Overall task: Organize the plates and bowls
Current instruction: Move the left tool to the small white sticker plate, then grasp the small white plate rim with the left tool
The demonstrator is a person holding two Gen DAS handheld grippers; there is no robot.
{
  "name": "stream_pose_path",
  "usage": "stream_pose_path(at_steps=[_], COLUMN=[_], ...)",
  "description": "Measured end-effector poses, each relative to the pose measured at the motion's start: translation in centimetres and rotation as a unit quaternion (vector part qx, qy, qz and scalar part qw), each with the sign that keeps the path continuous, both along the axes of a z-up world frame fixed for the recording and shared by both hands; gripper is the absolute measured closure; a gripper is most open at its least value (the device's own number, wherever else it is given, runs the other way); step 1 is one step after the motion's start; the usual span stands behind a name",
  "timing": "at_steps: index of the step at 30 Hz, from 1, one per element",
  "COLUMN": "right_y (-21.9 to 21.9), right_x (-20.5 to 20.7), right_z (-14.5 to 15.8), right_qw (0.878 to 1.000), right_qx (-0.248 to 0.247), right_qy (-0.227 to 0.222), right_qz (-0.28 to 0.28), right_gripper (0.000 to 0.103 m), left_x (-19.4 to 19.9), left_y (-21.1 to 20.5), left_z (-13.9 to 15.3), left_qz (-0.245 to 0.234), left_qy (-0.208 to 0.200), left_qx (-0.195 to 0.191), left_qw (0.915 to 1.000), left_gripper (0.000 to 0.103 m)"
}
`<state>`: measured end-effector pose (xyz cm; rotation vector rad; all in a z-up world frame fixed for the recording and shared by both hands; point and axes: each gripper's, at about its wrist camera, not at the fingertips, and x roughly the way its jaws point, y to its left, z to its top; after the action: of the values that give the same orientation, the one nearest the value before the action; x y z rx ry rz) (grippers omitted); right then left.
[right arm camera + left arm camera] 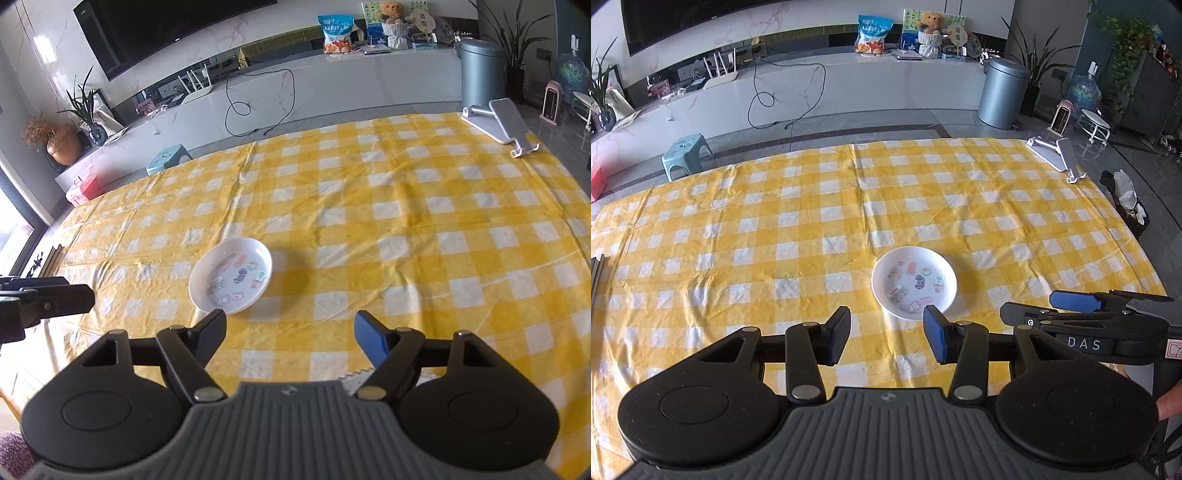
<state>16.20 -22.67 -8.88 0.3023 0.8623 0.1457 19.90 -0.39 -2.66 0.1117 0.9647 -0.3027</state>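
A small white plate point(914, 282) with colourful printed figures lies on the yellow checked tablecloth point(775, 229). My left gripper point(886, 334) hovers just short of the plate's near rim, open, with nothing between its fingers. In the right wrist view the same plate point(231, 275) sits ahead and to the left of my right gripper point(290, 332), which stands open and empty above bare cloth. The right gripper's fingers point(1075, 301) show at the right edge of the left wrist view. The left gripper's finger point(48, 301) pokes in at the left of the right wrist view.
A white folding phone stand point(1056, 155) lies at the table's far right corner. Beyond the table are a teal stool point(685, 151), a grey bin point(1003, 92) and a long white counter point(812, 92). A hand's fingers point(1171, 404) show at the right edge.
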Motion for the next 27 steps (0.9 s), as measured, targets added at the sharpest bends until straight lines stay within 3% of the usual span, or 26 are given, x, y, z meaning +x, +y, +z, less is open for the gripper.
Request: stream_pose_path(at_steps=[6, 9, 12, 15, 18, 27], right_y=[1.6, 1.9, 2.2, 2.2, 2.1, 1.8], right_x=[4.4, 6.3, 7.6, 8.6, 9.4, 9.7], right_z=[-1.5, -2.6, -3.4, -4.1, -4.8, -5.2], right_qw=[0.999, 0.998, 0.997, 0.996, 0.995, 0.996], right_qx=[0.022, 0.026, 0.024, 0.026, 0.033, 0.034], right_qy=[0.04, 0.063, 0.072, 0.081, 0.087, 0.078], right_qz=[-0.007, -0.017, -0.022, -0.022, -0.023, -0.025], right_gripper=[0.03, 0.041, 0.043, 0.055, 0.057, 0.091], left_x=[4.2, 6.1, 7.8, 9.2, 10.2, 10.9], left_y=[0.3, 0.7, 0.9, 1.3, 1.6, 0.9], left_z=[-3.1, -5.0, -6.4, -7.5, -8.5, -10.0], left_qz=[-0.025, -0.03, -0.02, -0.011, -0.001, -0.002], left_qy=[0.029, 0.06, 0.071, 0.088, 0.104, 0.124], left_qx=[0.012, -0.008, -0.002, -0.028, -0.053, -0.054], left_qw=[0.9992, 0.9977, 0.9973, 0.9957, 0.9932, 0.9908], left_gripper=[0.051, 0.051, 0.054, 0.059, 0.065, 0.079])
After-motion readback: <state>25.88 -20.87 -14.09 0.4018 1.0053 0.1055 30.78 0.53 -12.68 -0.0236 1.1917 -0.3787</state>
